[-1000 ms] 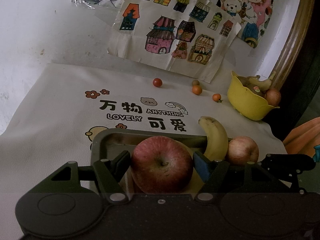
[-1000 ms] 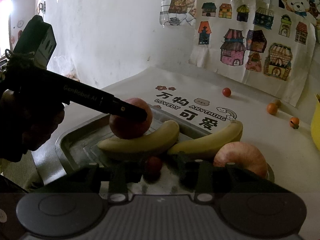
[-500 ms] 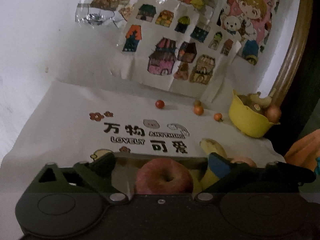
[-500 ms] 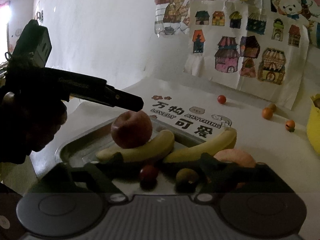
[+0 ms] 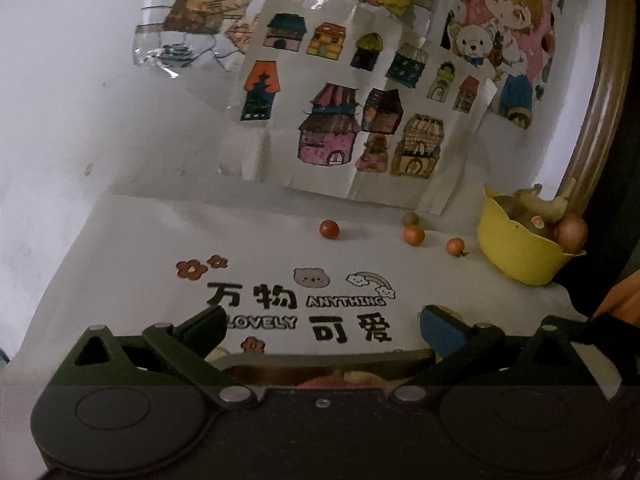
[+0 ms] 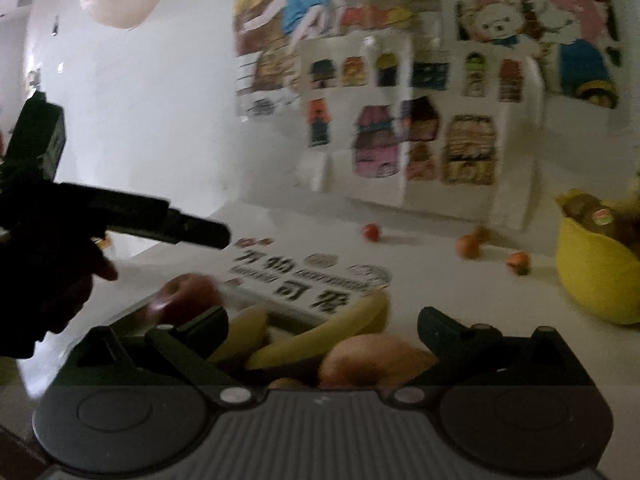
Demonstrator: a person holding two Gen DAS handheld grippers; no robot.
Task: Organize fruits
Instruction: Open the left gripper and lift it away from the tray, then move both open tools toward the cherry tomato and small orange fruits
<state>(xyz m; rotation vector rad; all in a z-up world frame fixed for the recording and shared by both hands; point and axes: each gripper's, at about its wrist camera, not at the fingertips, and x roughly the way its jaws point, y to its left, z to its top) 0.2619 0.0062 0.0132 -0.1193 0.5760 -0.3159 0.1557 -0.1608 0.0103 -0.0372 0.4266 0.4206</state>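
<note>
Left wrist view: the left gripper point(image 5: 322, 322) has its fingers spread wide with nothing between them, poised above the far rim of a grey metal tray point(image 5: 320, 360). Only a sliver of a red apple point(image 5: 324, 381) shows past the gripper body. Beyond lies a white tablecloth point(image 5: 140, 248) printed with characters and "LOVELY ANYTHING". Loose on it, well apart from the tray, are a small red fruit point(image 5: 329, 229), a brownish fruit point(image 5: 410, 218), an orange fruit point(image 5: 413, 235) just beside it, and another small orange fruit point(image 5: 455, 246). A yellow bowl point(image 5: 516, 248) at the far right holds more fruit, partly hidden.

Right wrist view — blurred: the right gripper point(image 6: 322, 326) is likewise wide apart and holds nothing. Beneath it the tray carries the red apple point(image 6: 186, 296) at the left, two bananas point(image 6: 320, 338) lying side by side, and a paler apple point(image 6: 372, 360) in the near right part. The left gripper point(image 6: 160, 226) appears as a dark silhouette raised above the red apple, clear of it. The yellow bowl point(image 6: 592, 284) stands at the right, away from the tray.
</note>
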